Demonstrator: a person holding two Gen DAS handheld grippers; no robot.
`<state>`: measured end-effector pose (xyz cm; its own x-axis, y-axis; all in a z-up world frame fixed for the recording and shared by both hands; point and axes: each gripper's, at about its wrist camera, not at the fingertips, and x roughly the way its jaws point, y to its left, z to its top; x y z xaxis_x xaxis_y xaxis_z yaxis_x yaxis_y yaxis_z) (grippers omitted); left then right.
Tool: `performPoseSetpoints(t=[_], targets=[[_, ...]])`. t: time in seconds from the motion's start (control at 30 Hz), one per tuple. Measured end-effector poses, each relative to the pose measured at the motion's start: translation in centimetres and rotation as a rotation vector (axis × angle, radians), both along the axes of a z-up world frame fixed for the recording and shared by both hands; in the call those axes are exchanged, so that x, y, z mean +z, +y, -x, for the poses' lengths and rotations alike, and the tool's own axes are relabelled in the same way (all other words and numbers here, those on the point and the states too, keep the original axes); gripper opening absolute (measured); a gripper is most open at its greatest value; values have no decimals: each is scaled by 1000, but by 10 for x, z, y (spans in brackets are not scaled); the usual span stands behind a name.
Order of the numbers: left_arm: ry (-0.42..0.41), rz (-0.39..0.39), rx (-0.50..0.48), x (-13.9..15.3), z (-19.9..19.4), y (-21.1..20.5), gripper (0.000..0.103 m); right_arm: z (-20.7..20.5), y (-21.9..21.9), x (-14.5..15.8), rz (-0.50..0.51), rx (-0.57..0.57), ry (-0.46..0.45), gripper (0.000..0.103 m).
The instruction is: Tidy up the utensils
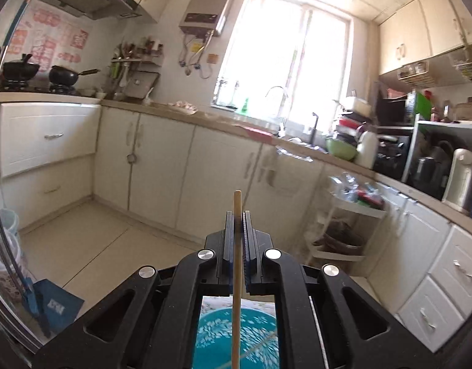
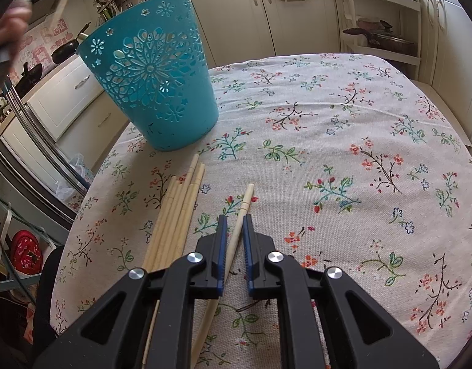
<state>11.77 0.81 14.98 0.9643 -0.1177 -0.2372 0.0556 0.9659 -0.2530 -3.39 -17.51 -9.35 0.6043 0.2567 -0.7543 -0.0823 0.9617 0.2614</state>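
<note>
1. Kitchen cupboards (image 1: 162, 160) and a bright window (image 1: 285, 61) fill the left wrist view, so my left tongs (image 1: 237, 215) are up in the air, pointing across the room.
2. My left tongs are pressed together on one chopstick (image 1: 236, 264). It sticks up past the tips in the middle of the picture and runs down to the bottom edge.
3. Under those tongs, at the bottom of that view, I see down into the blue basket (image 1: 217, 338).
4. In the right wrist view the tabletop (image 2: 343, 160) has a cloth with little flowers on it.
5. The blue basket (image 2: 152, 83) stands upright on the cloth, in the upper left of the picture.
6. A bunch of chopsticks (image 2: 177, 212) lies flat on the cloth, left of the middle, just below the basket.
7. One more chopstick (image 2: 240, 221) lies a little apart from the bunch, to its right.
8. My right tongs (image 2: 235, 220) are low over the cloth, closed around that single chopstick, with a pad on each side of it.
</note>
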Motion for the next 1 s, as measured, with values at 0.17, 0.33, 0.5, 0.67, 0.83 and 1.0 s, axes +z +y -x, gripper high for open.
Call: performPoseSetpoints(t=[0.17, 0.33, 0.5, 0.67, 0.83, 1.0], targets=[[61, -34, 26, -30, -22, -10, 5, -1, -1, 0, -6, 4, 1, 12], [95, -49, 32, -46, -24, -7, 5, 0, -1, 0, -7, 11, -1, 14], [122, -80, 5, -54, -6, -6, 5, 0, -1, 0, -6, 11, -2, 14], [140, -87, -4, -64, 26, 2, 36, 1, 0, 0, -3, 11, -2, 14], [122, -75, 7, -72, 76, 20, 48, 0, 1, 0, 7, 11, -3, 14], [174, -84, 30, -103, 114, 34, 61, 1, 5, 1, 18, 13, -5, 16]])
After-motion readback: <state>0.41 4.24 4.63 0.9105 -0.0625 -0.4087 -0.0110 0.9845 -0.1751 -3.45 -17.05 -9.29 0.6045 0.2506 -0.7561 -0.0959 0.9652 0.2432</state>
